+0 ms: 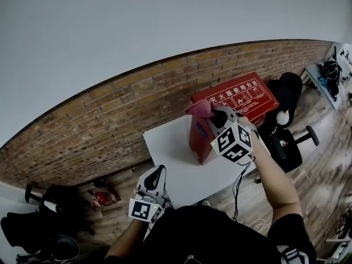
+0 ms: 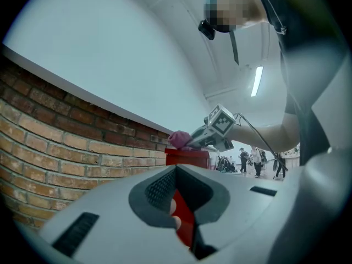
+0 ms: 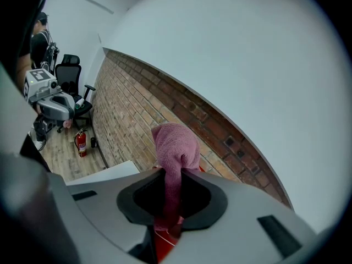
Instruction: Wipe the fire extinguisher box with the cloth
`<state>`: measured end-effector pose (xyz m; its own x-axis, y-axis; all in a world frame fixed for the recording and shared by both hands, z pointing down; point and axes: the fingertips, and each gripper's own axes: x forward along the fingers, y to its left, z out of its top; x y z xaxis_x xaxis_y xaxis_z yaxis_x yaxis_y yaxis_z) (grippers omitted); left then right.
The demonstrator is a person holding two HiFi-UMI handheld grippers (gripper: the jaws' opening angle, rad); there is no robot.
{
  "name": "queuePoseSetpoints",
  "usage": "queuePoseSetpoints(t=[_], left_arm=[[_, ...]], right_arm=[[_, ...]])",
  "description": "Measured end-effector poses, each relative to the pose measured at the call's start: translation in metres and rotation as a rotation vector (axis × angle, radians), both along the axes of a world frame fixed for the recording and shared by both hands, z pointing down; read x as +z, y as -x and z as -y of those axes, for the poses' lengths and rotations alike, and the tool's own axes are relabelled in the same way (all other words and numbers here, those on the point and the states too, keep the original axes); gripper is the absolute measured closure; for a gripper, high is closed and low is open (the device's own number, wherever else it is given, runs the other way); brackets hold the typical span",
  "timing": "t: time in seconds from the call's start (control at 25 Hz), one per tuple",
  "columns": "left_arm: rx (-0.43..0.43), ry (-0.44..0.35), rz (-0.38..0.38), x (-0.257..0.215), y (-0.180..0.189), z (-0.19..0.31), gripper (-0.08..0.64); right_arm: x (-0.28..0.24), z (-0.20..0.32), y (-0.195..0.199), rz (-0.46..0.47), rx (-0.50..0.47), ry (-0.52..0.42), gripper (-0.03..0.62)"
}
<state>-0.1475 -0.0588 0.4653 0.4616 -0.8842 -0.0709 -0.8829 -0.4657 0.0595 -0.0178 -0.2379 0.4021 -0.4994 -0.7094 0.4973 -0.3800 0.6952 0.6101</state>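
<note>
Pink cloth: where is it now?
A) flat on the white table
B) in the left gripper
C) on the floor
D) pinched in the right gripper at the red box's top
D: the right gripper is shut on the pink cloth at the top of the red box.

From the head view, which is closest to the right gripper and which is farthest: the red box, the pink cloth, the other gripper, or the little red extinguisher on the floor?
1. Pink cloth, pinched in the right gripper itself.
2. Red box, right beside the cloth.
3. Left gripper, lower left.
4. Little red extinguisher, on the floor, far left.
</note>
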Motion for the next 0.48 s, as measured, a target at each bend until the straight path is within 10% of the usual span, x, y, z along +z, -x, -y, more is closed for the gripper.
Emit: queuePoseSetpoints(t=[0.48], left_arm=[[-0.025,-0.008,-0.009,0.001,0.012,-0.005,0.512]], right_arm=[[-0.002,0.020,0.016,-0.018,-0.002,-0.013,0.523]])
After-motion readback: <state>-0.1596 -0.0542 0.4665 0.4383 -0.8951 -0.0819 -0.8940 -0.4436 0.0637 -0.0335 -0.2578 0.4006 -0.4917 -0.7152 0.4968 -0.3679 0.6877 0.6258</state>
